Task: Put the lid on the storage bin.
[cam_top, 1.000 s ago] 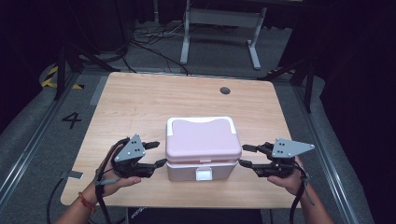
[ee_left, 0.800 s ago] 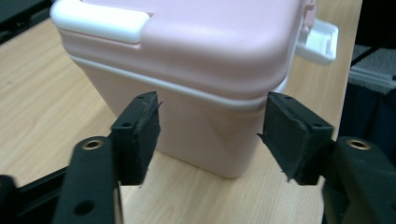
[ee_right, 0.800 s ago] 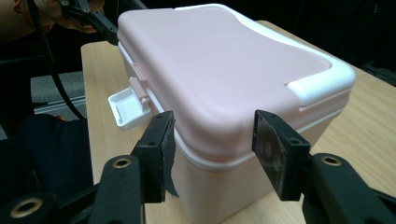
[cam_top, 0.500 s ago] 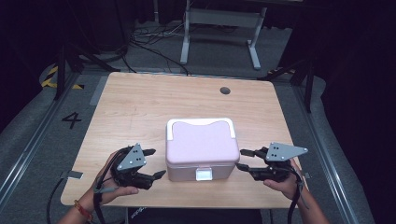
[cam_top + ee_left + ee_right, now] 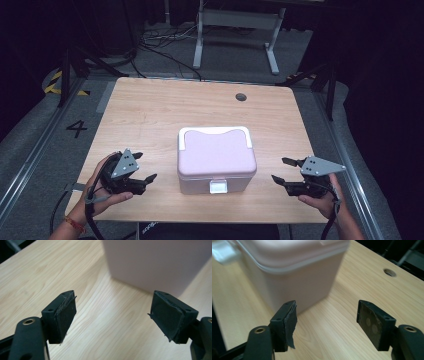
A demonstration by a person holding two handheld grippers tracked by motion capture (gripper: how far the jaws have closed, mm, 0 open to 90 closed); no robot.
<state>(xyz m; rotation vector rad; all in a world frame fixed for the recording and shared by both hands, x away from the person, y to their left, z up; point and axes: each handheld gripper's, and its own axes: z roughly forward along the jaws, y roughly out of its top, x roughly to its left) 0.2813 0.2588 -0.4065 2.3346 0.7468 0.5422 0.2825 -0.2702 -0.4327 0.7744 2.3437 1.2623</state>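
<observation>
box: pink box is set mid-table, between both grippers
left gripper: spread, empty, just widened; nearer
right gripper: parted, empty, just widened

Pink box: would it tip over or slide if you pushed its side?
The pink box would probably slide, not tip: it looks squat, with a broad flat base on the smooth table. Its plastic walls look stiff, maybe slippery for pads.
</observation>
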